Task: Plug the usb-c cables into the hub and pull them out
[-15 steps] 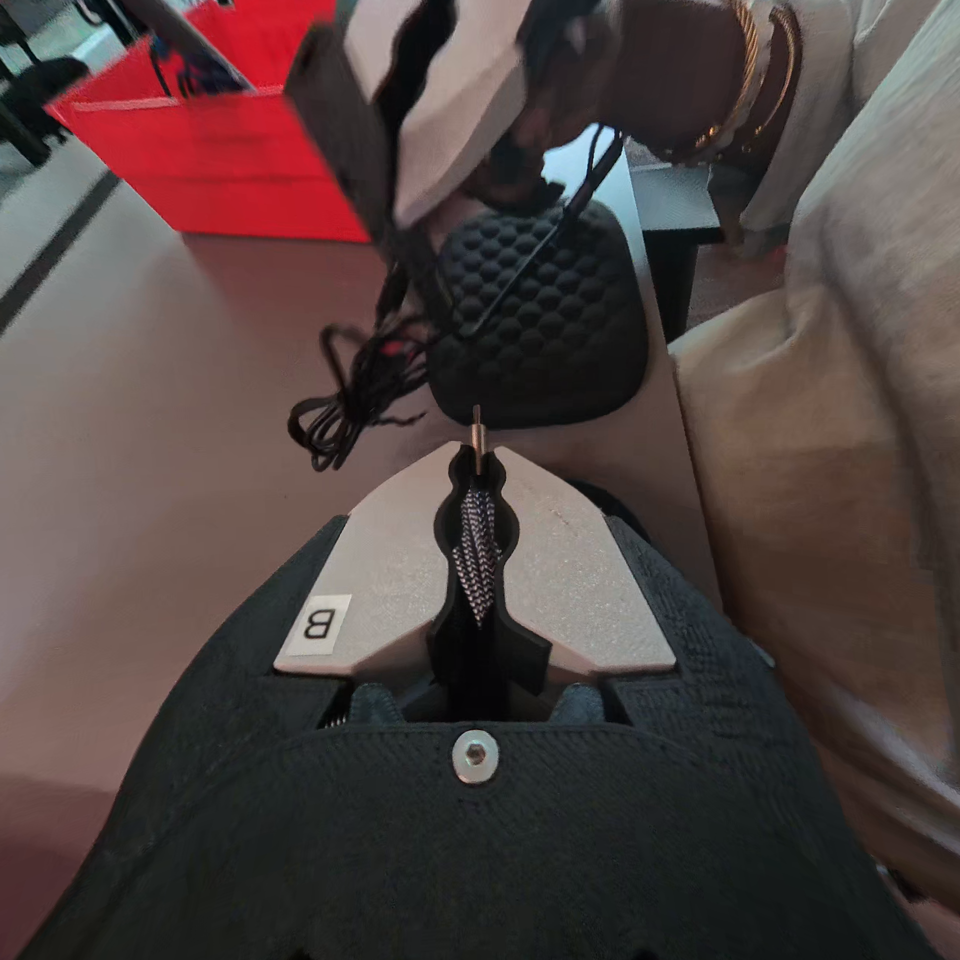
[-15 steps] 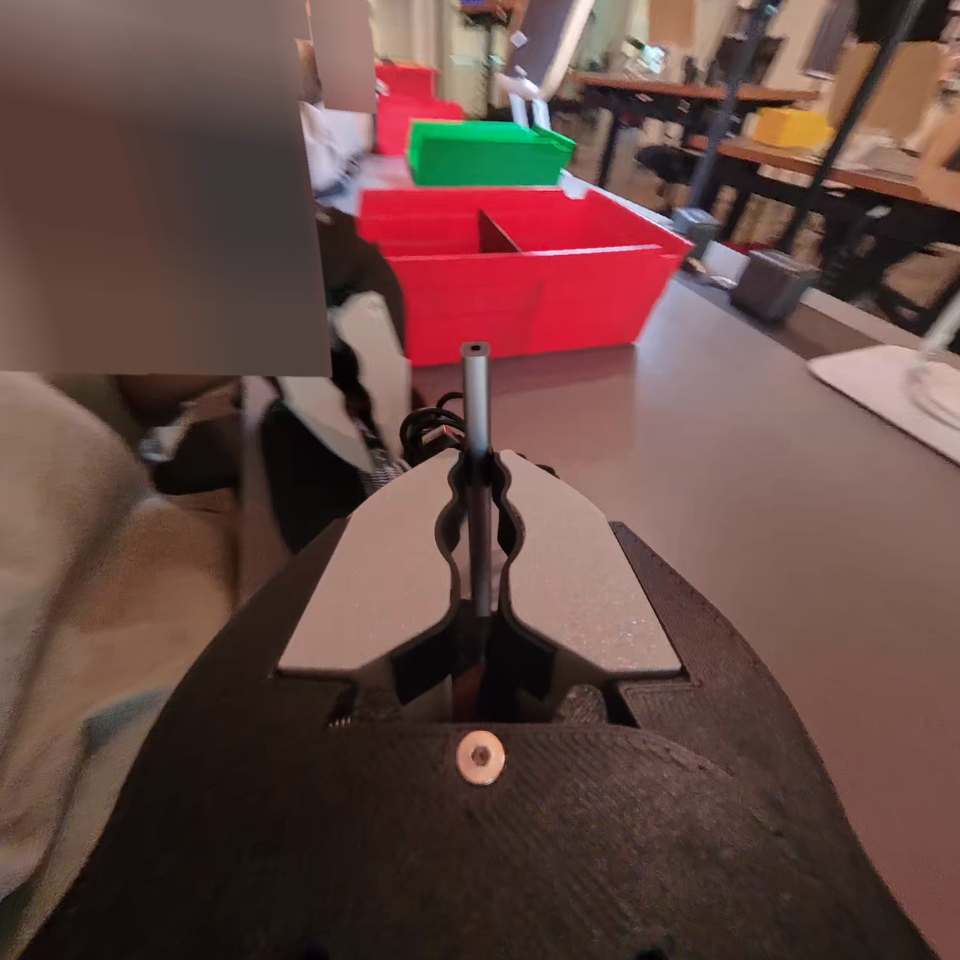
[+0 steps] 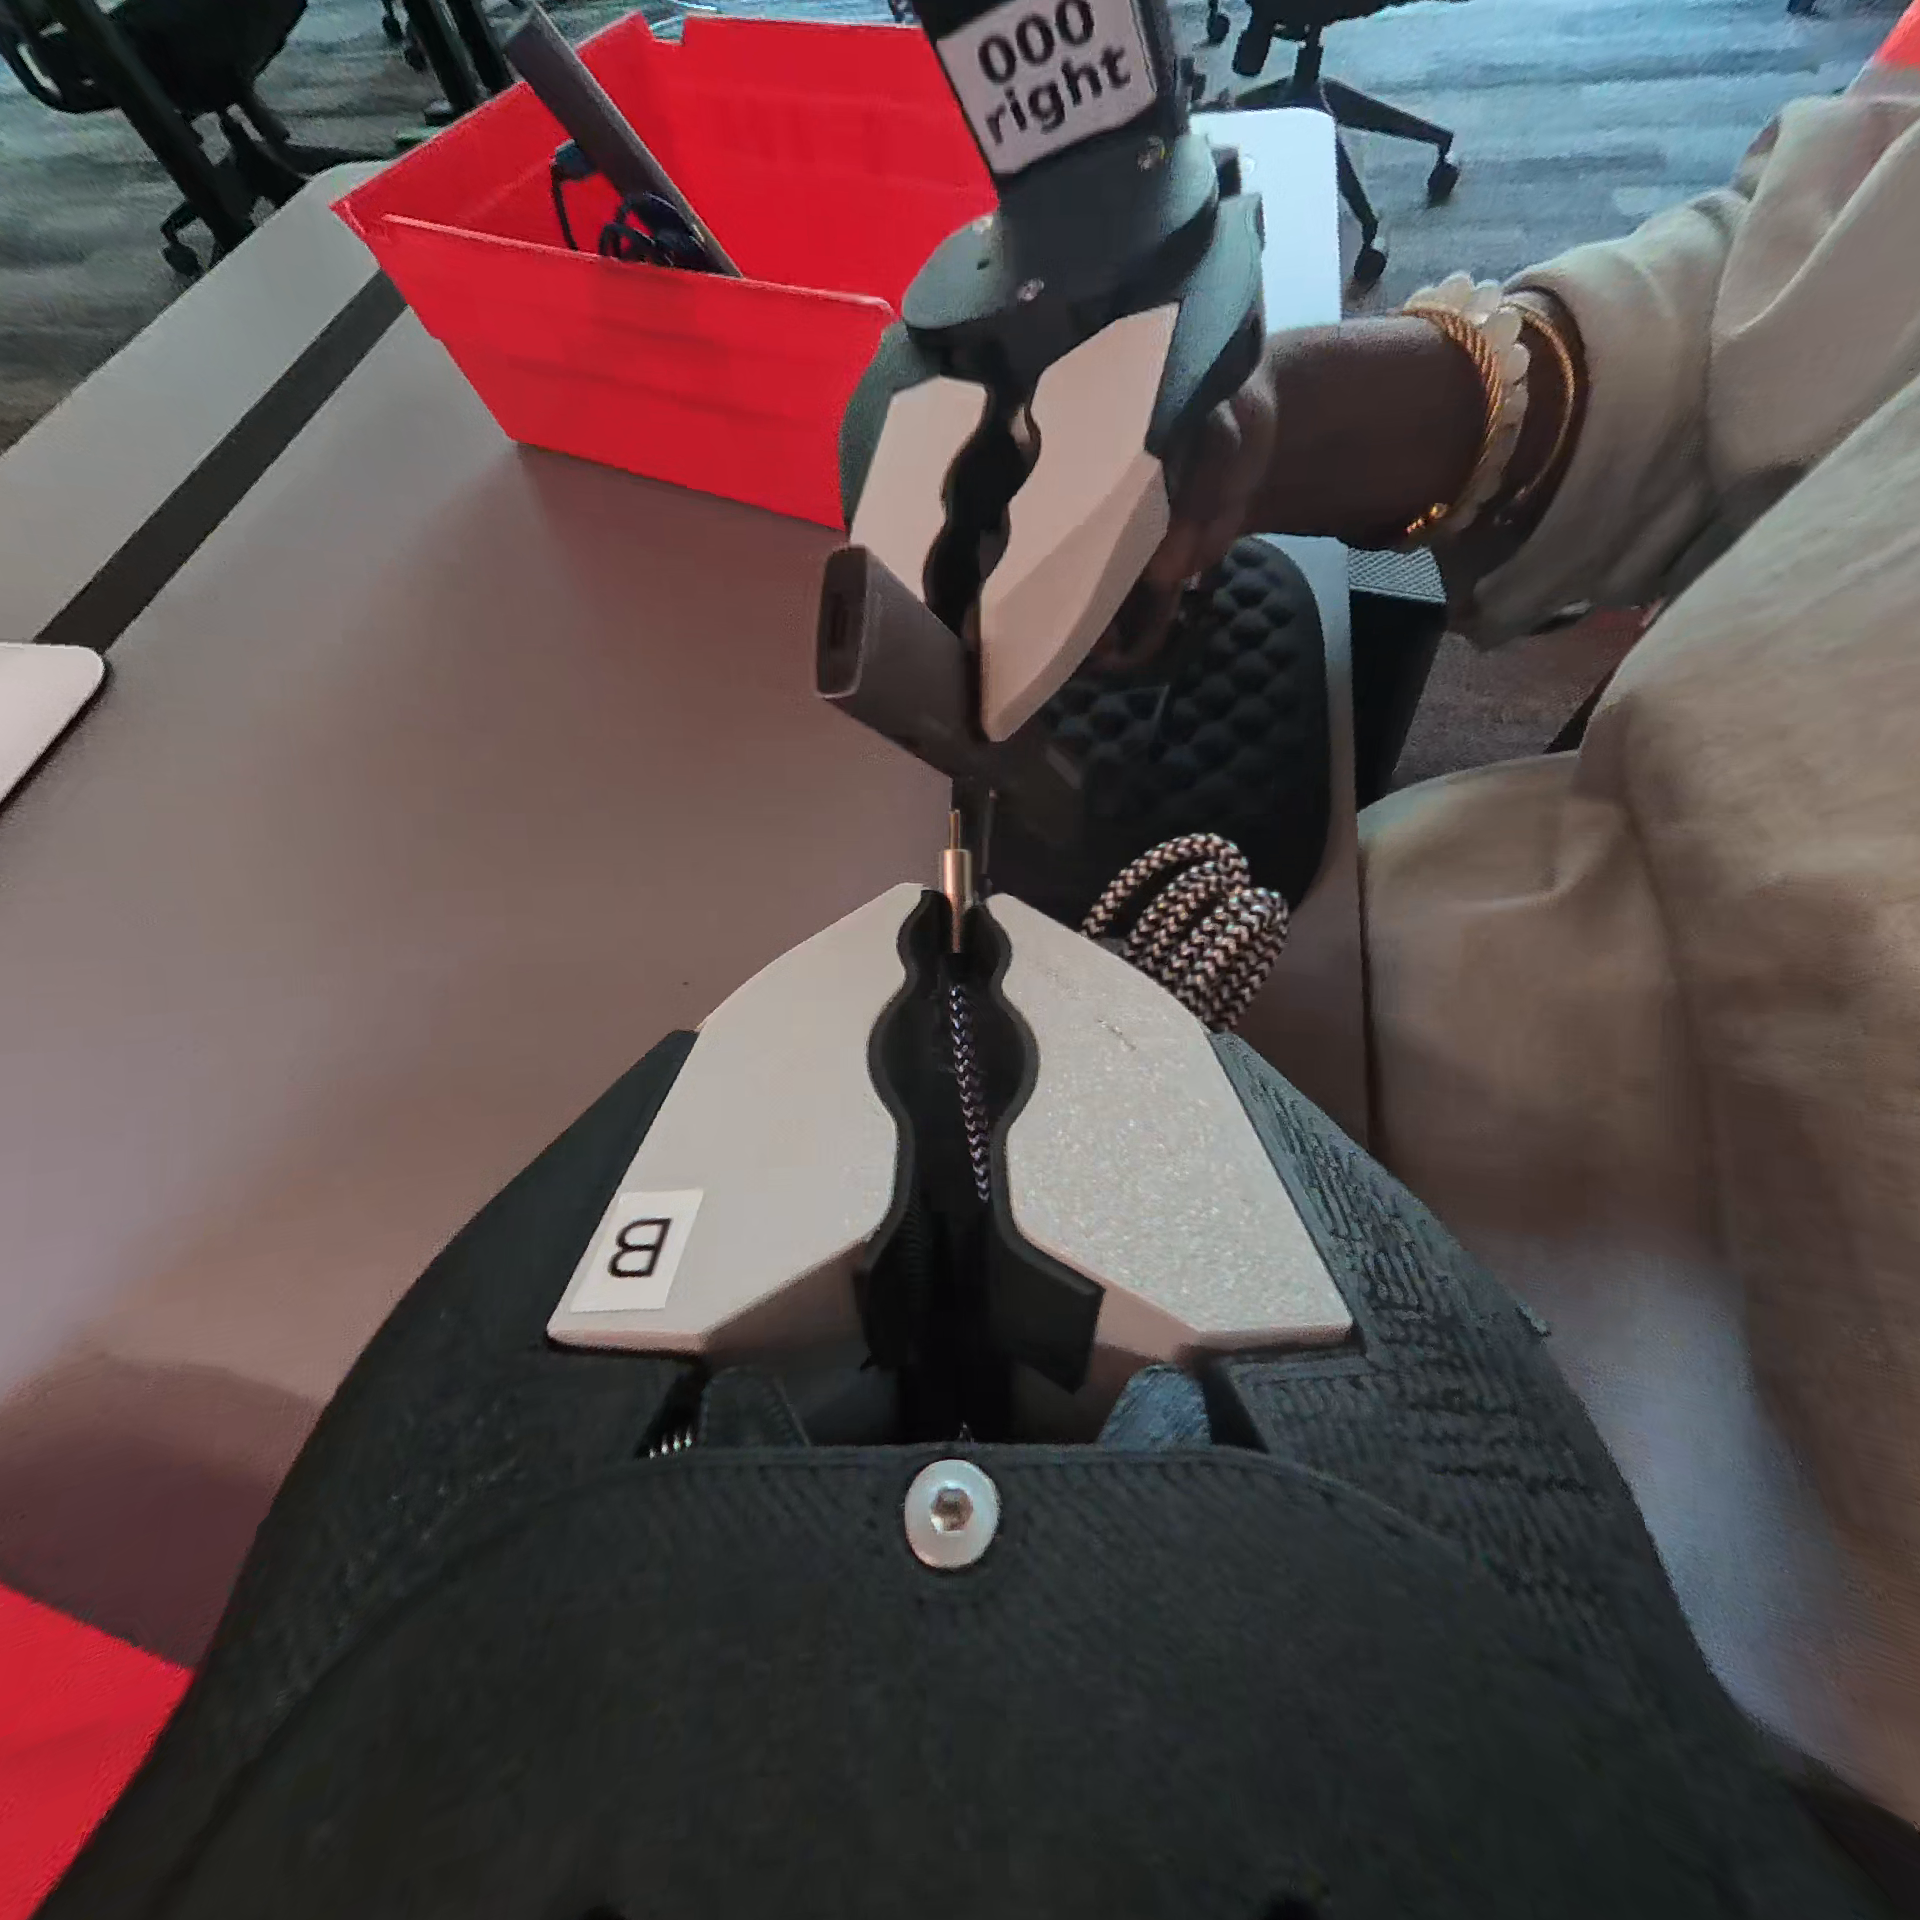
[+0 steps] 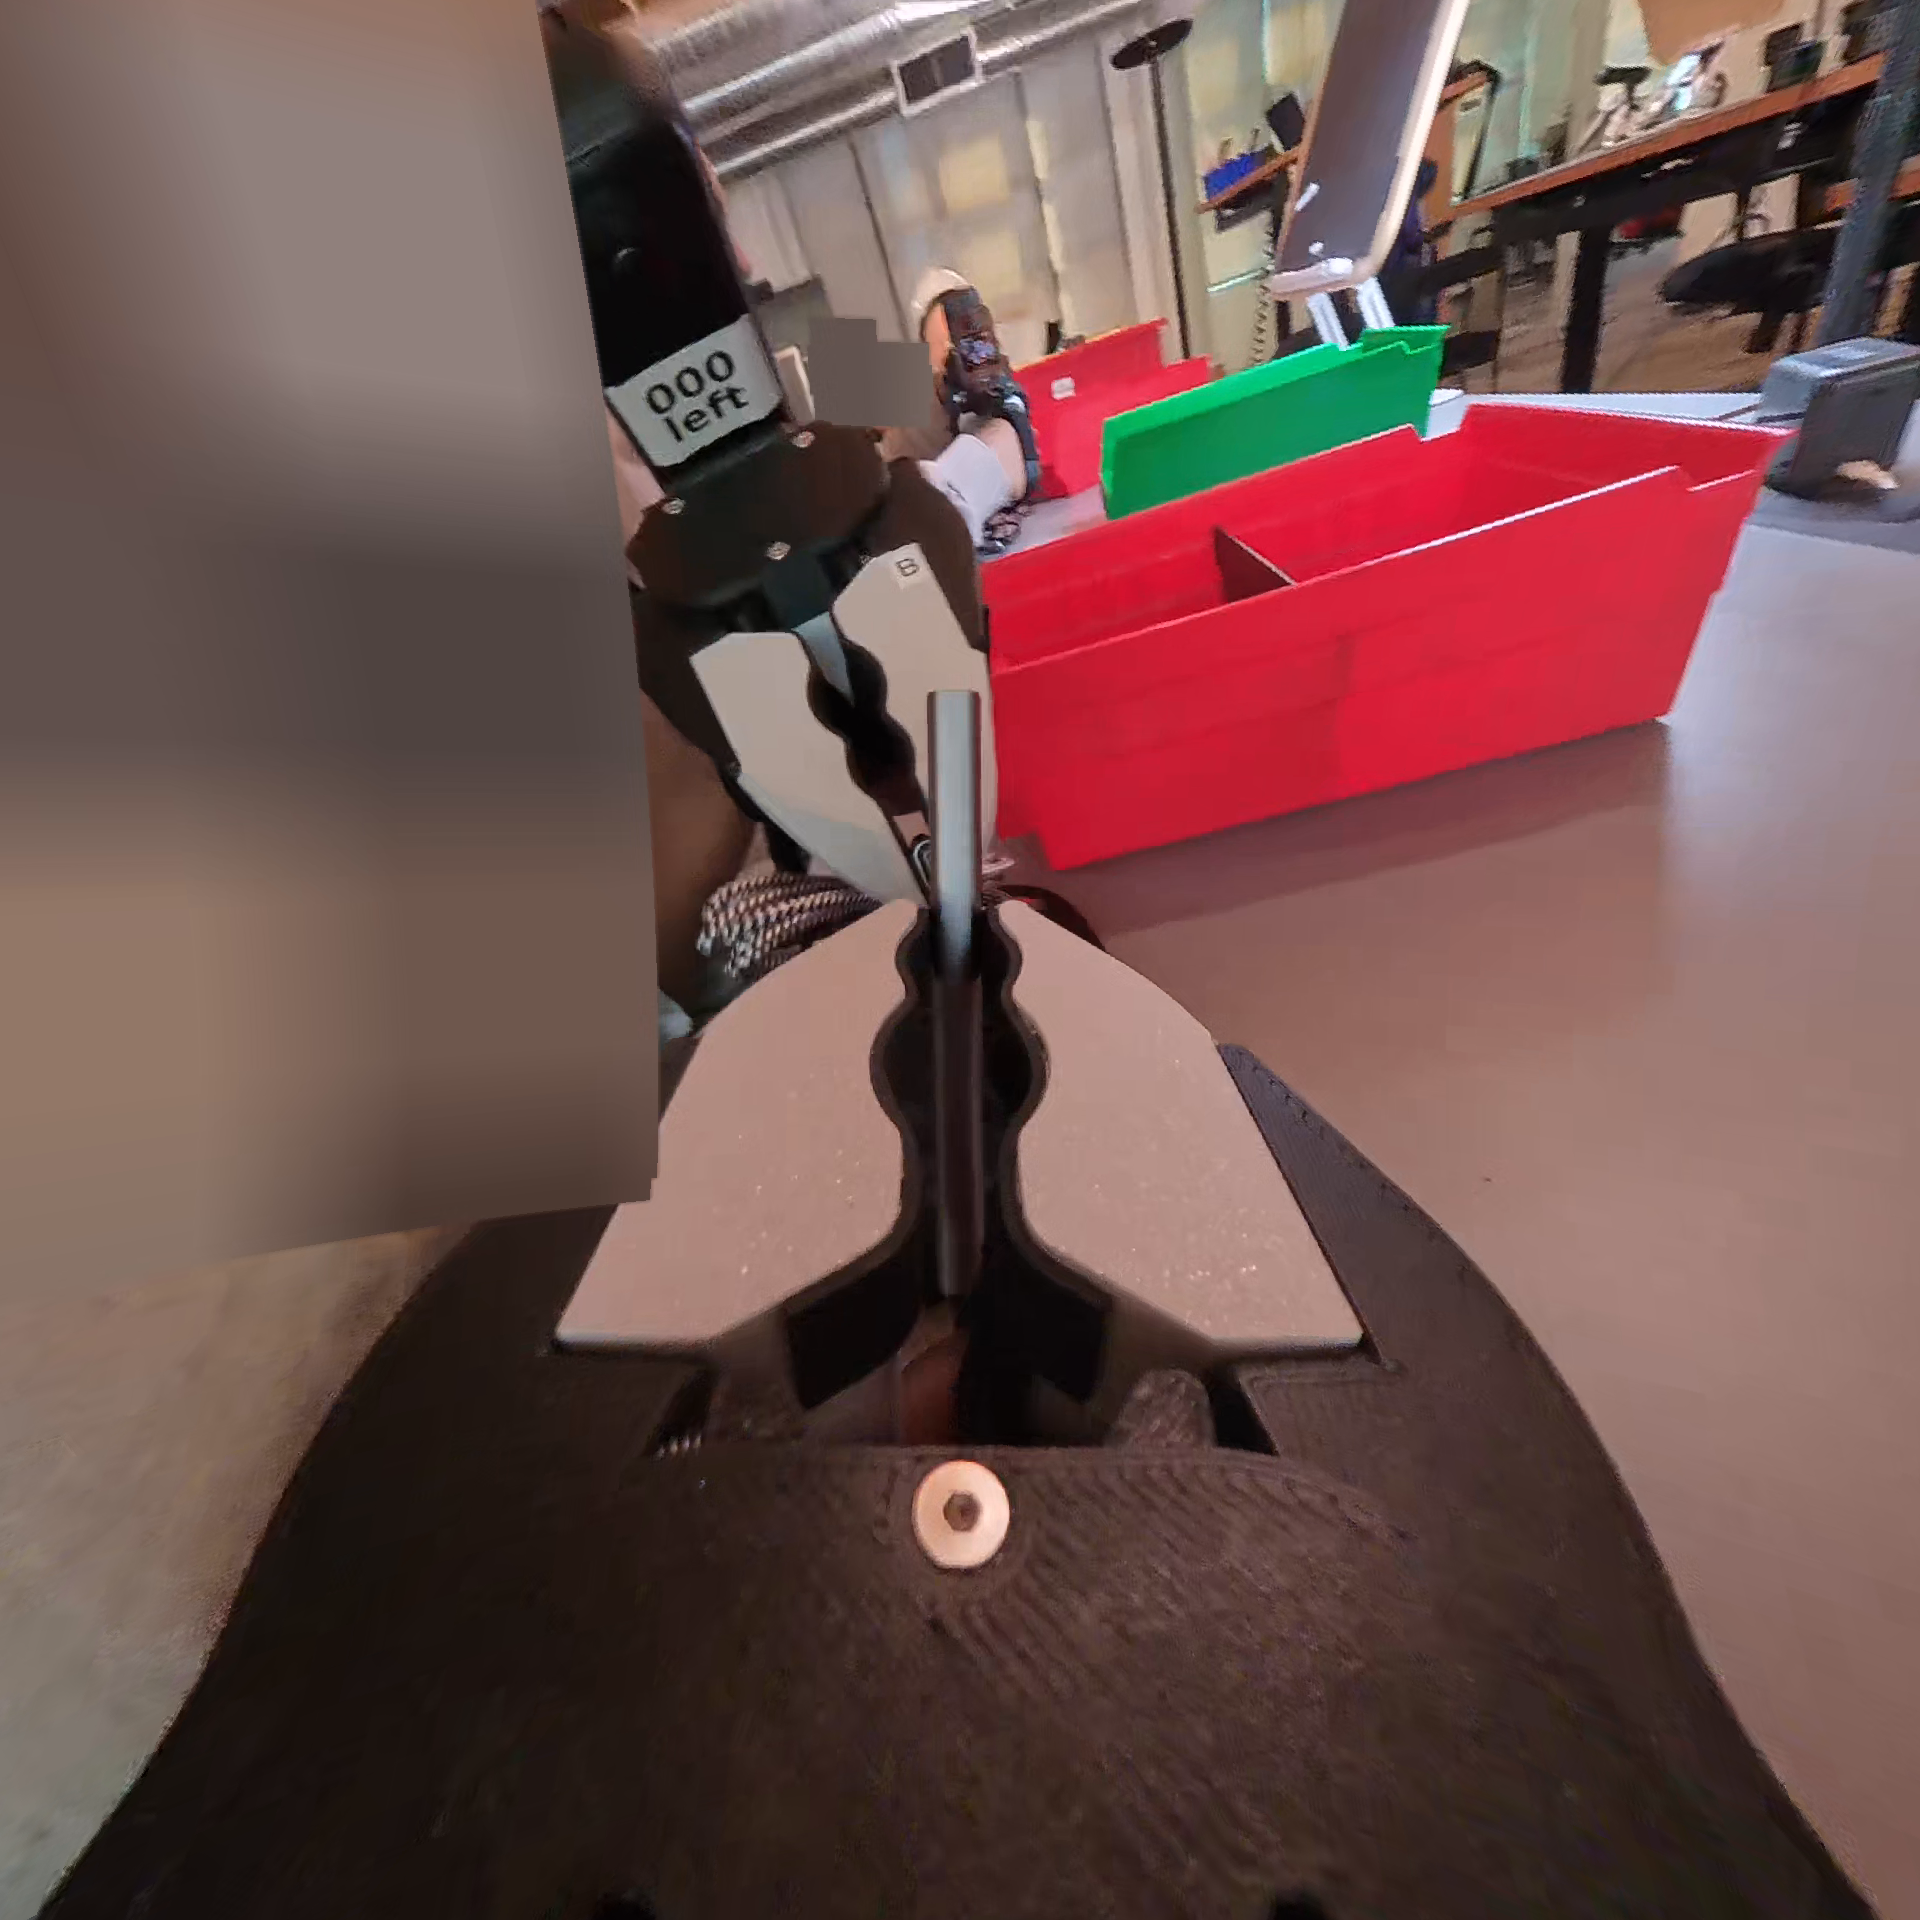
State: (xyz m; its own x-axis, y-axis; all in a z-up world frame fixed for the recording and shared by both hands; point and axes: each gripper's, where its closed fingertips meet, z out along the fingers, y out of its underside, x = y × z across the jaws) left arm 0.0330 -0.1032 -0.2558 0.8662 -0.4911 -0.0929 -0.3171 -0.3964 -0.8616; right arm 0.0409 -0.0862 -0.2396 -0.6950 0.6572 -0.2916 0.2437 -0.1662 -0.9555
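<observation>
My left gripper is shut on a black-and-white braided usb-c cable. Its metal plug sticks out past the fingertips. My right gripper hangs just beyond it, shut on the grey hub, which has a port in its near end face. The plug tip sits just under the hub's lower edge; I cannot tell if they touch. In the right wrist view the hub stands edge-on in my right gripper, with the left gripper right behind it.
The rest of the braided cable lies coiled beside a black honeycomb pad near the table's right edge. A red bin stands behind, with a green bin farther off. A person's sleeve fills the right side. Both grippers' tips are close together, under 4 cm apart.
The two grippers have come together: the right gripper with the hub is now just ahead of the plug, and the left gripper has come close in front of the right wrist view.
</observation>
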